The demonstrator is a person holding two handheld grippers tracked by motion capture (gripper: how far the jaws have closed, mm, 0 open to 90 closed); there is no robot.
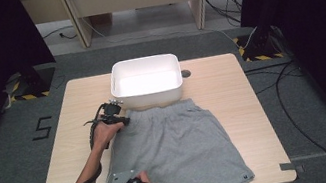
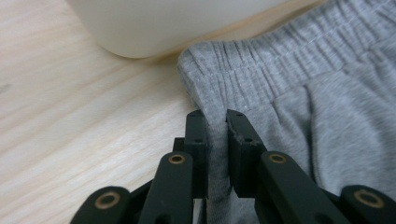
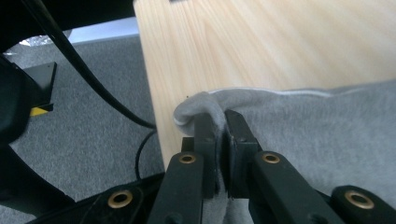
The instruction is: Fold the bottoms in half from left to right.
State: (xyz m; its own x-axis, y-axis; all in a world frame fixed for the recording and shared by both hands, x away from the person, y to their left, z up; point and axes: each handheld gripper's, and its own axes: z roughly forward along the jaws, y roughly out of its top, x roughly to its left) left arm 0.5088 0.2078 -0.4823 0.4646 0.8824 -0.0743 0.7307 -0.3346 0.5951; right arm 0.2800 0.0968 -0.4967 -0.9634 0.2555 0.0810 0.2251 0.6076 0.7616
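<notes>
The grey shorts are lying flat on the tabletop, waistband toward the white plastic tub and just in front of its near wall, hems reaching toward the person's edge. Both grips appear to be in place already. The left tongs are pinching the waistband corner nearest the tub's left end; in the left gripper view the jaws are standing narrow with a fold of the elastic band pressed between them. The right tongs are clamping the hem corner on that same side of the shorts, farthest from the tub, at the tabletop's near edge; in the right gripper view the cloth is bunching up over one jaw.

Judging from this, the person is folding the shorts: the grasping step looks finished, while the fold itself is not yet showing, since the cloth is spread in a single flat layer. Carrying the held side across, and perhaps putting the garment in the tub, appears to be what remains.

The tub is sitting empty, its inside bare and brightly lit.
</notes>
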